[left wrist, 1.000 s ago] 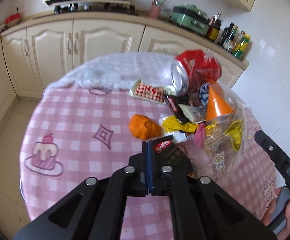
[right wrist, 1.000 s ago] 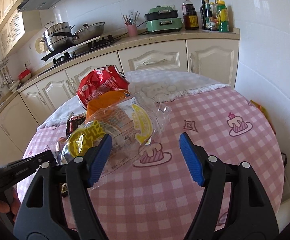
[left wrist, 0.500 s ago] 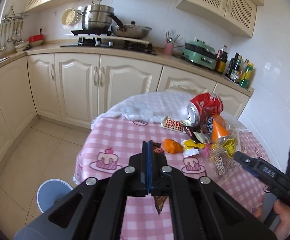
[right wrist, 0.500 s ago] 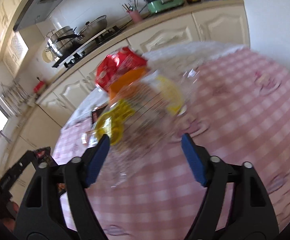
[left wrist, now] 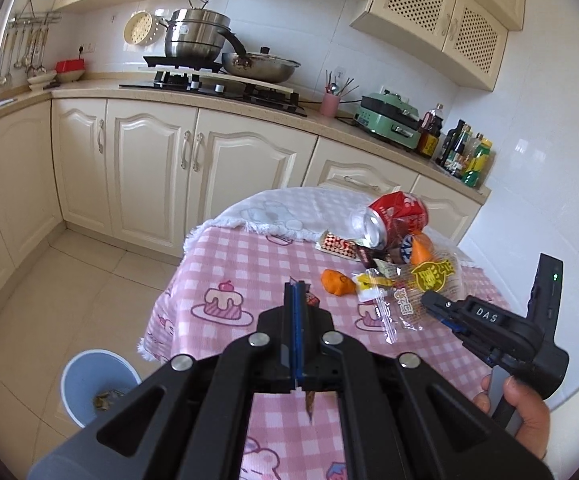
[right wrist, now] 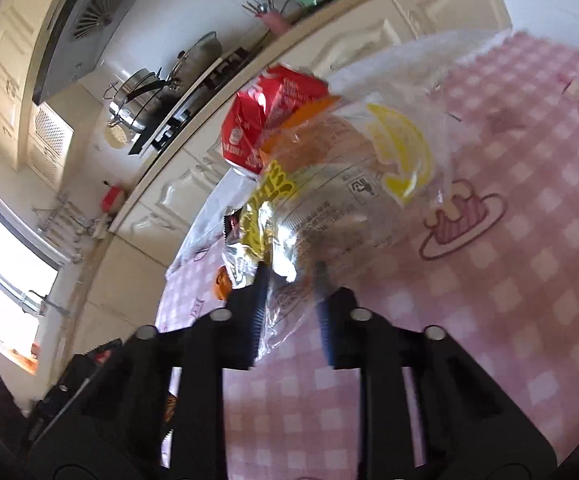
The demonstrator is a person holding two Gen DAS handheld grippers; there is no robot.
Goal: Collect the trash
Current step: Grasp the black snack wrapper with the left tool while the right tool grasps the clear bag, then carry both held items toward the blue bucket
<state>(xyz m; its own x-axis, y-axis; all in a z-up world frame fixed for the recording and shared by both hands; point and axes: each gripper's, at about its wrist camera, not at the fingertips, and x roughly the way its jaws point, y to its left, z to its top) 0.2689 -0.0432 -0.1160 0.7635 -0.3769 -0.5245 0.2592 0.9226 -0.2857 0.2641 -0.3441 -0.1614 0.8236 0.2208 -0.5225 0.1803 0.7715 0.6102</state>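
Note:
My left gripper (left wrist: 295, 286) is shut on a dark snack wrapper (left wrist: 312, 300), held up off the pink checked table (left wrist: 249, 256); the wrapper's tail hangs below the jaws. My right gripper (right wrist: 289, 270) is closing on a clear plastic bag with yellow print (right wrist: 349, 168), and its crumpled end sits pinched between the pads. In the left wrist view the right gripper (left wrist: 429, 300) grips the near end of that bag (left wrist: 417, 296). Behind the bag lie a crushed red can (left wrist: 393, 216), an orange peel (left wrist: 337, 282) and several small wrappers.
A blue bin (left wrist: 97, 384) with some scraps inside stands on the tiled floor left of the table. Cream cabinets and a counter with a stove, pots and bottles run along the back. A person's hand (left wrist: 529, 412) holds the right gripper's handle.
The left gripper has lifted the dark wrapper off the table and drawn back, bringing the blue bin into view. The right gripper has rolled and closed its wide jaws onto the clear bag.

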